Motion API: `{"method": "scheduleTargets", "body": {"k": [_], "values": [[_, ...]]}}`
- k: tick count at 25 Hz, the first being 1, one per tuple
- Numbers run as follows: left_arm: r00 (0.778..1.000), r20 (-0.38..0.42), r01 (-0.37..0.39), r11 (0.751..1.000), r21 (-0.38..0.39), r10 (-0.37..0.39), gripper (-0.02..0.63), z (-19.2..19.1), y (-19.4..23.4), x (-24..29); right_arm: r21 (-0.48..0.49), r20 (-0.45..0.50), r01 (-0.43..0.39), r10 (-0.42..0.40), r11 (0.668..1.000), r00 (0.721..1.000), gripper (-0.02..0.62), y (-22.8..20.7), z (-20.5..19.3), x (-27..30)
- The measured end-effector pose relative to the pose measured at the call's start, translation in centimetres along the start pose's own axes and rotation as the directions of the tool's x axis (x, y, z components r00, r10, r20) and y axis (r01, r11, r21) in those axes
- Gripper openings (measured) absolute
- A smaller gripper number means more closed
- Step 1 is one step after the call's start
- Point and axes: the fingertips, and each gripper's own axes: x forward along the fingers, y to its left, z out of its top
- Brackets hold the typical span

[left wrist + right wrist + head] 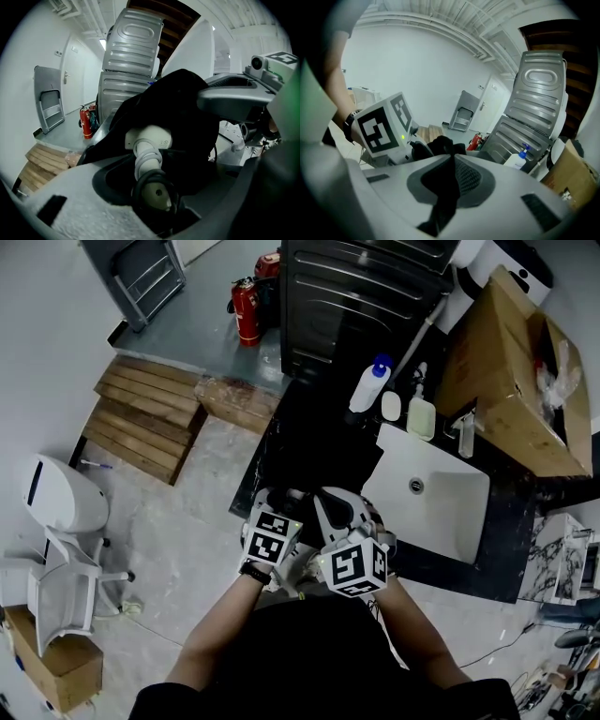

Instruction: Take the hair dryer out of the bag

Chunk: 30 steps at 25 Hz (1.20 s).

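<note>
- Since the left tongs [168, 187] stand released, with the white hair dryer [150, 140] lying between their jaws but not pressed by them, only the black bag [183, 108] carries the dryer. It sits in the bag's mouth, just left of the white sink basin [450, 512] in the head view.
- If those jaws close on the coiled cord rather than on the dryer's body, the cord would likely pull loose while the dryer stays put or drops.
- The right tongs [452, 161] are clenched on a fold of the bag's fabric. So thin a pinch could slip under a tug, and the bag would then travel along with the dryer.
- A dropped dryer could land in the basin or go off the near edge beside it.
- The counter [309, 446] is dark and glossy and runs leftward from the basin. A blue-capped pump bottle [368, 388] and a soap dispenser [421, 415] stand just behind the basin.
- Farther behind the basin stands a ribbed metal cabinet [366, 296], with a cardboard box [511, 371] at the basin's far right.
- Well left of the basin, a red fire extinguisher [246, 310] and a wooden pallet [145, 413] rest on the pale stone floor [178, 549].
</note>
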Motion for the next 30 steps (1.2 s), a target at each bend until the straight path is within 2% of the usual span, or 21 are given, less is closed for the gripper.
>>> {"method": "scheduleTargets", "body": {"k": [12,19,25,30], "values": [[0.992,-0.127,0.004,1.000,0.000,-0.004,0.261,-1.4,0.0,1.7,0.002,0.037,-0.018,0.018,1.000,0.999,0.028,-0.3,0.0,-0.2],[0.969,-0.241,0.060,0.998,-0.021,-0.063,0.278,-2.7,-0.5,2.4,0.014,0.041,-0.020,0.020,1.000,0.999,0.028,-0.5,-0.5,-0.6],[0.964,-0.231,0.135,0.991,0.009,-0.129,0.272,-2.2,-0.9,2.7,0.024,0.046,-0.021,0.020,0.999,0.999,0.029,-0.7,-0.7,-0.8],[0.978,-0.177,0.115,0.993,0.038,-0.107,0.252,-2.1,-0.9,2.4,0.021,0.046,-0.015,0.014,1.000,0.999,0.028,-0.7,-0.6,-1.0]]}}
